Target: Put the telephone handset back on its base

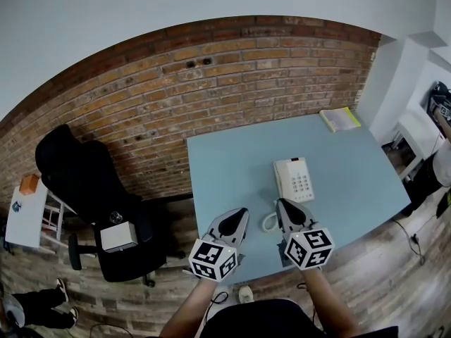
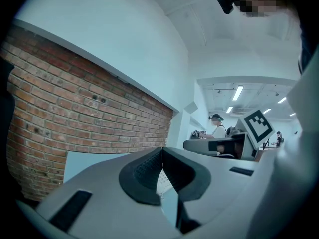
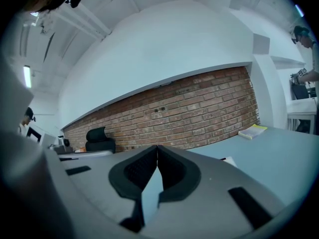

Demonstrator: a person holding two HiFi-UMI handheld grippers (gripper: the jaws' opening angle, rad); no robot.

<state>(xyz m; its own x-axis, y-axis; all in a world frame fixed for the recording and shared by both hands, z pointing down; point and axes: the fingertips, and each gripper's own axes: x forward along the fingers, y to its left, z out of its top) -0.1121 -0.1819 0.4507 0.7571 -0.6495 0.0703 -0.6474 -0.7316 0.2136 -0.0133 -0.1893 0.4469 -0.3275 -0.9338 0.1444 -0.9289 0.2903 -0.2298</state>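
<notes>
far: red brick wall [image 1: 211, 83] | centre: pale blue table [image 1: 232, 182] | left: black office chair [image 1: 91, 182], white side table [image 1: 25, 217] | floor [image 1: 380, 273]: wood planks | ceiling strip lights [image 2: 238, 92] lit

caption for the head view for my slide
Both shut, the left gripper and right gripper hover over the near edge of the blue table, near the white telephone.

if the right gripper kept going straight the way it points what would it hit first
Most likely the white desk telephone, just ahead of the shut right gripper on the light blue table. Height is unclear from above, so it might pass over it.
</notes>
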